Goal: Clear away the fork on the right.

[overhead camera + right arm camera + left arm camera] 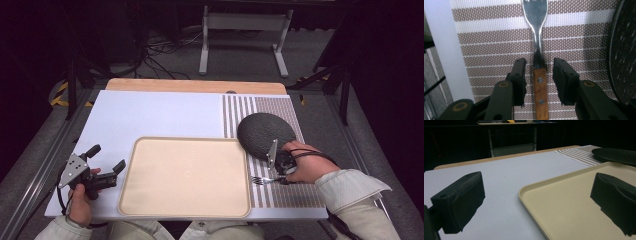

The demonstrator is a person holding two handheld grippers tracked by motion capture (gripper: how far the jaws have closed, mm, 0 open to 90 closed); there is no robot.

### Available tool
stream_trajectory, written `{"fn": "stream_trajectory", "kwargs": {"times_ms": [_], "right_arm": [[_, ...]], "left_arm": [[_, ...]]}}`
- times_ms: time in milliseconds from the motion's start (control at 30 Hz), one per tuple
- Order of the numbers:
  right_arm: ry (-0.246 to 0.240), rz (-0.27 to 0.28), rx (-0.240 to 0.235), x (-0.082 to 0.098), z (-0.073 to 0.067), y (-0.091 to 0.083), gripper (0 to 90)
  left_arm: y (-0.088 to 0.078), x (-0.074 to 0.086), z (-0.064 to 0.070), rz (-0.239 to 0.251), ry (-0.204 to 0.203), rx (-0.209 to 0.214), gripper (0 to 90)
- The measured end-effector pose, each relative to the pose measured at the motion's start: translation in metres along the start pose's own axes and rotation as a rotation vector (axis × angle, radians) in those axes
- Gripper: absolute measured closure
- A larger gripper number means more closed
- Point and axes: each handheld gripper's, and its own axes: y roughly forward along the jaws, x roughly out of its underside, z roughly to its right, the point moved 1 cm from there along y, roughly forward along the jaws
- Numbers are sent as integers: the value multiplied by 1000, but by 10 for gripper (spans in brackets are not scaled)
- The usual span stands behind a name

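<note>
Fork (539, 75) lies on the striped mat (486, 45) beside the dark plate (265, 134), between the right gripper's (539, 77) parted jaws; closing looks next. Left gripper (102, 167) waits open by the tray (131, 165).

A beige tray (185, 176) lies just right of the left hand-held gripper (106, 164) on the white surface (160, 115). A dark round plate (262, 134) sits just beyond the right hand-held gripper (539, 75), and a wooden-handled fork (538, 45) lies between its jaws on the striped placemat (285, 192).

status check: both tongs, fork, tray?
Left tongs open, idle by tray. Right tongs open, straddling fork handle on striped mat, not gripped. Tray bare, dark plate beside fork.
</note>
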Motion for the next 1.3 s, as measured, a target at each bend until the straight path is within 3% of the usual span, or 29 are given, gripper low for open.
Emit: {"fn": "stream_trajectory", "kwargs": {"times_ms": [267, 600, 867, 1300], "right_arm": [[-46, -51, 2, 0, 1, 7, 766], [-73, -74, 23, -2, -2, 8, 777], [-71, -59, 19, -1, -2, 8, 778], [-21, -2, 79, -1, -4, -30, 778]], "left_arm": [[0, 0, 0, 0, 0, 0, 0], [0, 0, 0, 0, -1, 0, 0], [0, 0, 0, -1, 0, -1, 0], [1, 1, 0, 3, -2, -4, 0]]}}
